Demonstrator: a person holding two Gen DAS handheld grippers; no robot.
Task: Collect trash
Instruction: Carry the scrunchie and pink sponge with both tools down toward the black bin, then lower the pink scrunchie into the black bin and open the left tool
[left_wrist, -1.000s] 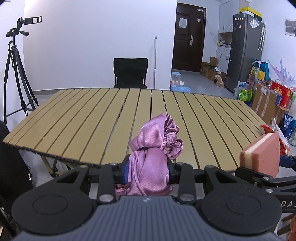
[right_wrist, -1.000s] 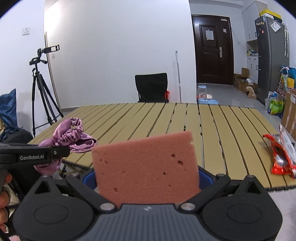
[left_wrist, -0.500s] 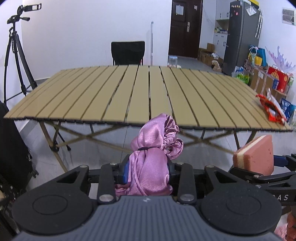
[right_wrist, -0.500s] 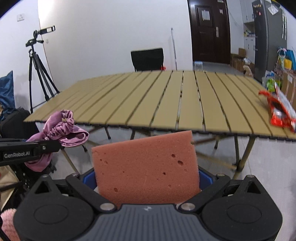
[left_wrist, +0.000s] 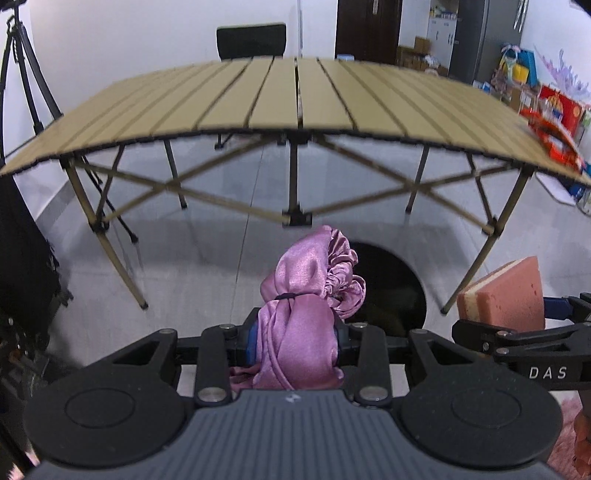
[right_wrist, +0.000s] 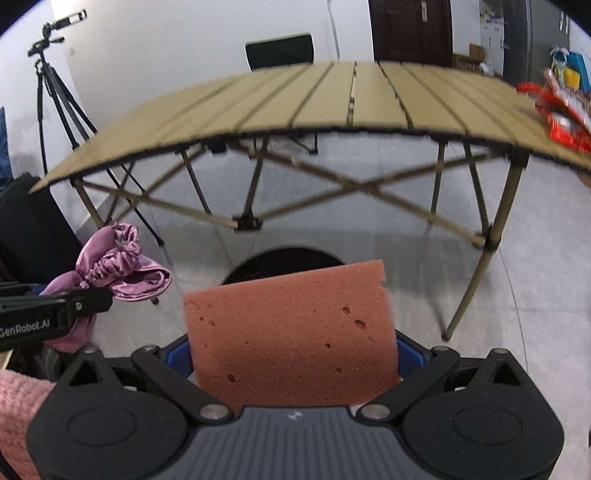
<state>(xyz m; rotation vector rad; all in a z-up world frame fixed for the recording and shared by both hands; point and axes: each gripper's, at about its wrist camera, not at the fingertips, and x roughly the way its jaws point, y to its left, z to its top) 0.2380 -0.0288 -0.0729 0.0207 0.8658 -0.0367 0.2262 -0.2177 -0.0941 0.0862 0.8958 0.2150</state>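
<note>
Satin is bunching up between the left tongs (left_wrist: 295, 343), which are pinching a purple satin bonnet (left_wrist: 303, 314) tightly, its ruffled elastic edge spilling forward past the fingertips. Beside them the right tongs (right_wrist: 295, 354) are clamping a pink sponge (right_wrist: 291, 332) by its lower part, the slab standing upright and slightly tilted (a paler layer is showing along one edge in the left wrist view). Both tools are pointing downward toward a round black bin (left_wrist: 391, 288) that is sitting on the pale floor just in front of the folding worktop (left_wrist: 295, 96); the bonnet is hanging over the bin's near left rim, and the sponge is covering most of the bin's opening in the right wrist view. A fuzzy pink sleeve (right_wrist: 18, 413) is showing at the lower left of the right wrist view. Beyond the bin, the slatted tan worktop is standing on crossed legs, with a red snack wrapper (right_wrist: 557, 118) lying at its right edge. Behind the worktop a black chair (left_wrist: 251, 40) is facing it, and a camera tripod (right_wrist: 55, 85) is standing off its left end.
</note>
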